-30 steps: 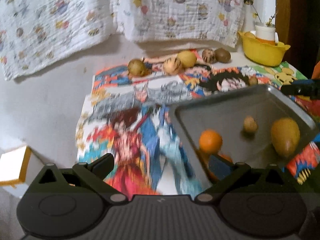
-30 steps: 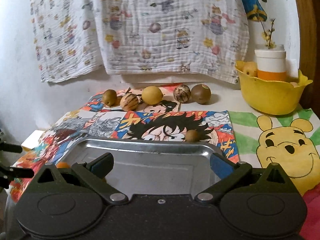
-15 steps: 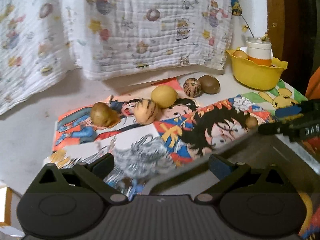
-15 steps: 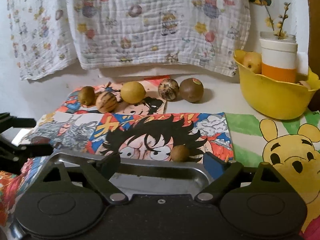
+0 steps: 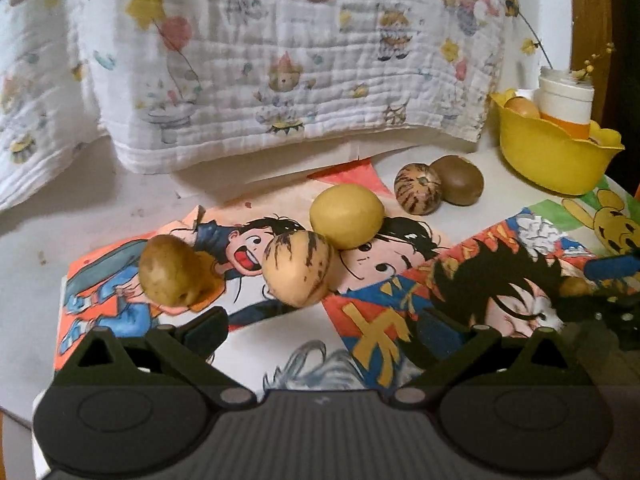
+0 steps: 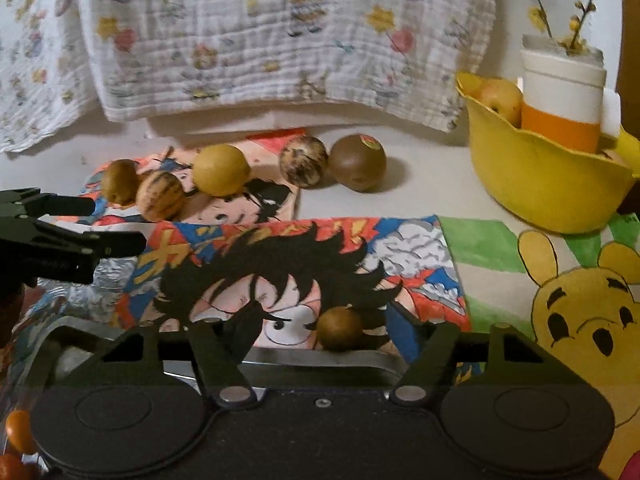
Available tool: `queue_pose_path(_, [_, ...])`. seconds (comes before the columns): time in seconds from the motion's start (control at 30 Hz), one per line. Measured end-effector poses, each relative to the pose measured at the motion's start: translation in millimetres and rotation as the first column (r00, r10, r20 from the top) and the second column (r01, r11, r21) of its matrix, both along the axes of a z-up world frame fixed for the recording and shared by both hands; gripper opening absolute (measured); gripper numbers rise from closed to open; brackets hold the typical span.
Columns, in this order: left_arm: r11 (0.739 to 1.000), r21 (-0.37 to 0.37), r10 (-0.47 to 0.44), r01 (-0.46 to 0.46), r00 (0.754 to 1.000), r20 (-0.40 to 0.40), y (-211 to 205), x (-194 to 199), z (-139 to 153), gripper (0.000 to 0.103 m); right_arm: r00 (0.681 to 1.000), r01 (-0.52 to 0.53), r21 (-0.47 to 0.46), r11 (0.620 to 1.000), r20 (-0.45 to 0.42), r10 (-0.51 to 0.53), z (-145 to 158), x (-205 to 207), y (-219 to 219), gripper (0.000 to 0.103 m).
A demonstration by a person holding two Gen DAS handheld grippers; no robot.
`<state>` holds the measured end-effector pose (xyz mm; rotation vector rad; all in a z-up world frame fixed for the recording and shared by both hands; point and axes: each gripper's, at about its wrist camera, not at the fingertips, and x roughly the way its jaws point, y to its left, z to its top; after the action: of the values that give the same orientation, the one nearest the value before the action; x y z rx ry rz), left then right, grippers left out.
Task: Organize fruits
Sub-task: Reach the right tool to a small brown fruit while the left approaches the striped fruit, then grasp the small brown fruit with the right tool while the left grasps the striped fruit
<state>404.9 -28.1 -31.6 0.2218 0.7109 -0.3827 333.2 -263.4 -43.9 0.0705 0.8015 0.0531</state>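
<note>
the left gripper (image 5: pixel 320 336) hangs with its jaws released and empty, pointing at the row of fruit behind the metal tray (image 6: pixel 312 360). nearest to it, beyond the tray's left end, lie a brownish pear-like fruit (image 5: pixel 172 270) and a striped pale fruit (image 5: pixel 298 266), the latter touching a round yellow fruit (image 5: pixel 346 216). further along the row sit a striped round fruit (image 5: pixel 418 188) and a brown kiwi-like fruit (image 5: pixel 458 180), side by side and touching. a small brown fruit (image 6: pixel 340 328) rests just past the tray's far rim. the right gripper (image 6: pixel 320 332) has its jaws spread wide over that rim, gripping nothing so far as can be seen.

these fruits look light, firm-skinned and smooth, so likely to roll or squirt out of a glancing pinch. a hold across the widest middle, jaws level with the worktop, seems safest, with gentle pressure to avoid bruising. the striped pale fruit leans on its neighbour, which may roll when it is lifted. a yellow bowl (image 6: pixel 540 188) stands to the right of the row.
</note>
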Motion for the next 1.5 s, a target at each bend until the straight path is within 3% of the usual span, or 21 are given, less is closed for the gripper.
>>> queue_pose_path(0.13, [1.0,0.007,-0.02,0.02,1.0,-0.003,-1,15,-9,0.103,0.999,0.014,-0.002,1.0,-0.044,-0.014,-6,5,2,0.064])
queue_pose_path(0.47, [0.999,-0.035,-0.023,0.022,0.999,-0.043,-2,51,-23,0.102,0.998,-0.008,0.051,0.999,-0.055,0.011,-6,10,17,0.056])
queue_pose_path(0.87, [0.998,-0.056,-0.028,0.025,0.998,-0.051,-2,55,-26,0.092,0.994,-0.098,0.06,0.993,-0.036,0.101,-6,10,42,0.049])
queue_pose_path(1.27, [0.991,-0.125,0.028,-0.039,0.995,-0.094,0,64,-27,0.075,0.979,-0.202,-0.007,0.979,-0.032,0.202,-9,14,75,0.038])
queue_pose_path(1.5, [0.992,-0.114,0.038,-0.048,0.995,-0.089,2,62,-26,0.056,0.967,-0.253,-0.032,0.967,-0.025,0.253,-10,15,89,0.03])
